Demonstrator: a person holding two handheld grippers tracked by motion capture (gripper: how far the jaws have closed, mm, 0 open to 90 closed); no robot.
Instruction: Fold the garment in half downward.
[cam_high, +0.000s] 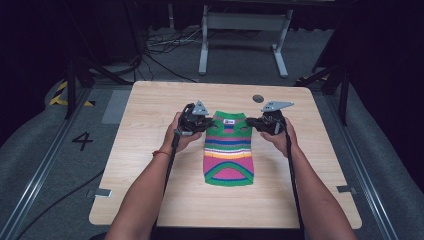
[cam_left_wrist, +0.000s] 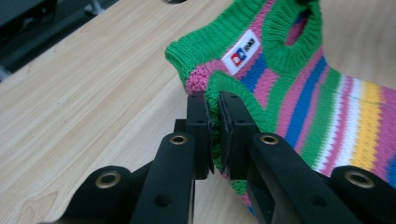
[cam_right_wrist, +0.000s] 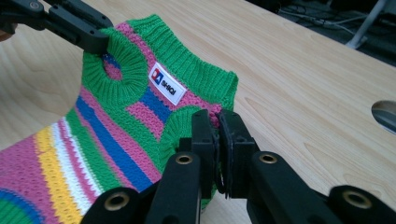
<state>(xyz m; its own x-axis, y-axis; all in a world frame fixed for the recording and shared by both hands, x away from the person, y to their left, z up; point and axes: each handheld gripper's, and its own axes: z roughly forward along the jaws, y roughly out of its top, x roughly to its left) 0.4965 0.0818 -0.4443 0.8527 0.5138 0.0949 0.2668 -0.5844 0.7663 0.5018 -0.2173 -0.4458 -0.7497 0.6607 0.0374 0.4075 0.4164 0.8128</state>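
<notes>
A small knitted sweater (cam_high: 229, 155) with green trim and pink, blue, yellow and white stripes lies near the middle of the wooden table (cam_high: 150, 150), neck end away from me. My left gripper (cam_high: 209, 121) is shut on the green ribbed edge at its upper left corner (cam_left_wrist: 205, 84), and the cloth is pinched between the pads there (cam_left_wrist: 214, 100). My right gripper (cam_high: 250, 121) is shut on the opposite upper corner (cam_right_wrist: 218, 116). The neck end hangs raised between them, with a white label (cam_right_wrist: 166, 84) showing. The left gripper's fingers (cam_right_wrist: 88, 35) show in the right gripper view.
A round cable hole (cam_high: 258, 98) sits in the table's far edge, close to the right gripper. Behind the table stand a white desk frame (cam_high: 245, 30) and loose cables on the floor. A floor marking "4" (cam_high: 82, 141) lies to the left.
</notes>
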